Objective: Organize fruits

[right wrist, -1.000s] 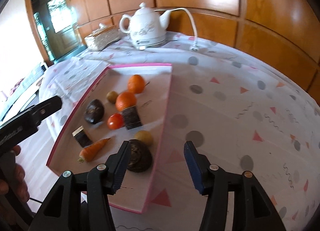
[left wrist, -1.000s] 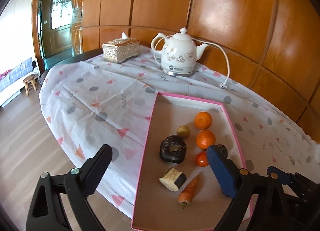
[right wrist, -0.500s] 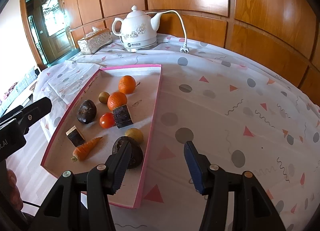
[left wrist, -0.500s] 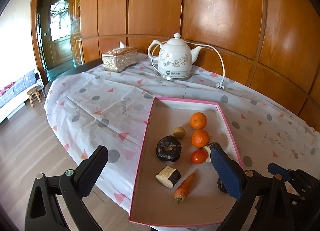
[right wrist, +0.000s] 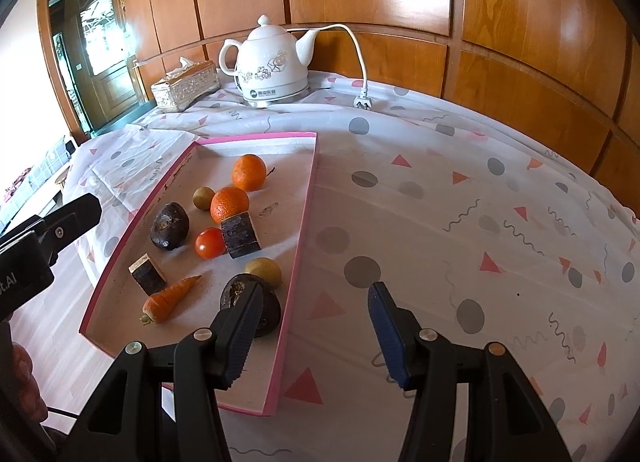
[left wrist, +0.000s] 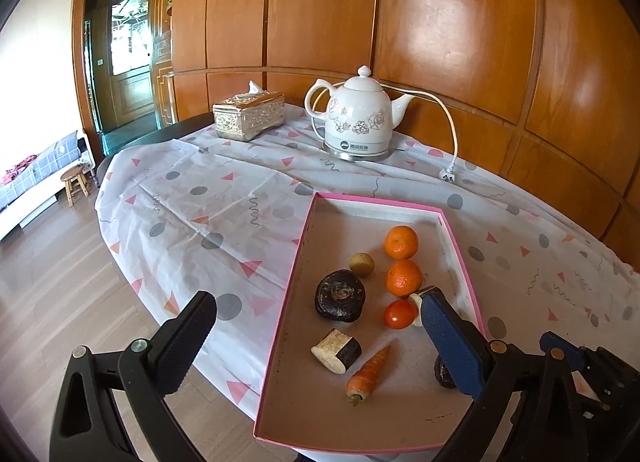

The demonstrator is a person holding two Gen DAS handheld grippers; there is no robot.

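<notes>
a shallow cardboard tray with a pink rim (left wrist: 298,262) (right wrist: 308,197) sits on a table under a white plastic cloth printed with grey dots and pink triangles (left wrist: 224,197) (right wrist: 460,197). inside the tray, from the far end: two orange mandarins (left wrist: 401,242) (right wrist: 249,172), one behind the other, a small yellow-green round fruit (left wrist: 361,264) (right wrist: 204,197) beside them, a red cherry tomato (left wrist: 400,314) (right wrist: 210,243), a dark, nearly black lumpy fruit (left wrist: 340,300) (right wrist: 169,225), a cut block with a dark rind and pale flesh (left wrist: 336,350) (right wrist: 147,274), a small orange carrot (left wrist: 368,370) (right wrist: 170,298), and in the right wrist view a second dark block (right wrist: 240,236) leaning against the nearer mandarin, another yellowish round fruit (right wrist: 263,270), and a second dark lumpy fruit (right wrist: 256,306) near the tray's front corner.

the left gripper (left wrist: 320,346) has its jaws spread wide, one finger over the cloth outside the tray and the blue-padded one over the tray's right side, nothing pinched between them. the right gripper (right wrist: 312,336) stands partly apart, astride the tray's right wall, its left finger in front of the second dark lumpy fruit, gripping nothing.

at the back stands a white ceramic electric kettle with a floral print (left wrist: 356,121) (right wrist: 272,65); a small logo with tiny characters is printed low on its body, too small to read. its white cord and plug (left wrist: 448,173) (right wrist: 362,101) lie loose on the cloth. beside it is an ornate silver-gold tissue box (left wrist: 248,119) (right wrist: 186,87). on the left gripper's black body, at the right wrist view's edge, letters ending in "t.ai" show; the rest is cut off.
</notes>
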